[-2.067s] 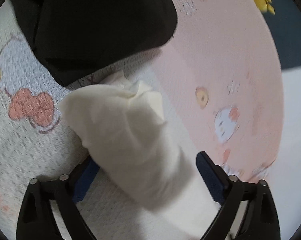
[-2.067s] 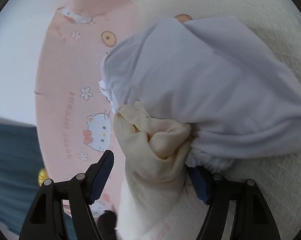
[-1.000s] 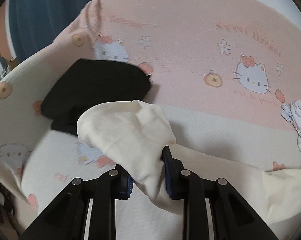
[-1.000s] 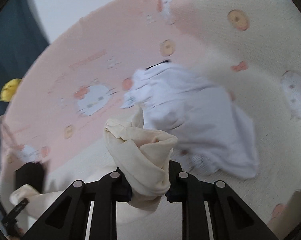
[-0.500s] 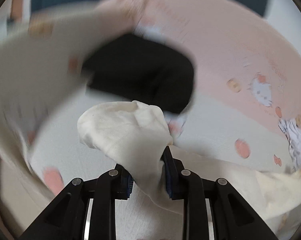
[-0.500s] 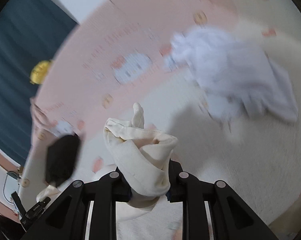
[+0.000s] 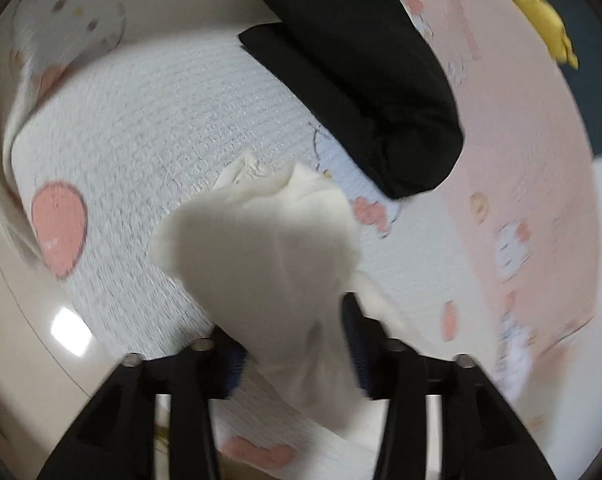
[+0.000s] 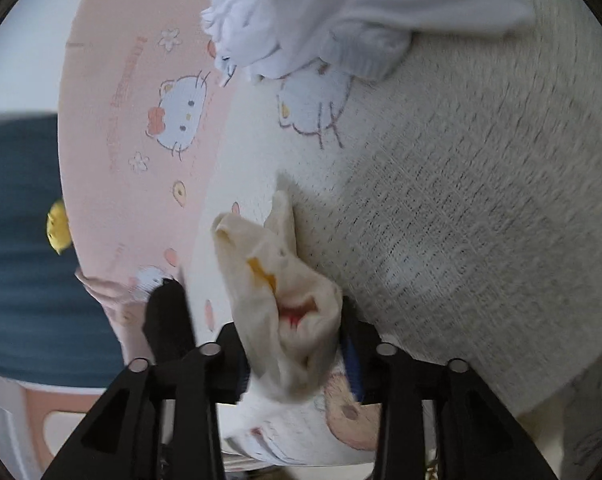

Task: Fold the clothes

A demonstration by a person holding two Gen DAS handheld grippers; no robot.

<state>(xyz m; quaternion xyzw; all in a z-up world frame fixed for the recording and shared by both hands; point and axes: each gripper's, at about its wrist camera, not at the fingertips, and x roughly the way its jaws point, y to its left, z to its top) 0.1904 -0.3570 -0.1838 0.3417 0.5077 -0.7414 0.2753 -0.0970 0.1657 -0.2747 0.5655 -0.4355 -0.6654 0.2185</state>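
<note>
Between the two fingers of the left gripper (image 7: pixel 291 356) a bunch of cream garment (image 7: pixel 261 248) stands up. The blue pads press into the cloth from both sides, so this gripper is clenched on it. The cloth rises ahead of the fingers as a rounded lump, with a small crumpled tip at its top, and another part of it runs away to the right of the tool, low over the bed. Under and ahead of the gripper lies the bed cover (image 7: pixel 149 128), white and woven in the middle, with pink spots and cartoon cats, and with a pink band further to the right. Ahead and a little to the right of the tool a folded black garment (image 7: pixel 365 80) lies on the cover, apart from the cream cloth. Far to the upper right a small yellow thing (image 7: pixel 547 26) shows against a dark blue background; I cannot tell what it is.

In the right wrist view, the right gripper (image 8: pixel 295 360) is also clenched on the cream garment (image 8: pixel 277 292). The bunch sits between its pads, and a bit of yellow and red print shows in the folds. Below the fingers more of the same cloth hangs, with a brown bear figure on it. Well ahead of this tool, at the top of the view, a white garment (image 8: pixel 341 4) lies crumpled on the cover (image 8: pixel 481 200). To the left, near the left finger, the black garment (image 8: pixel 169 320) is visible, partly hidden.
</note>
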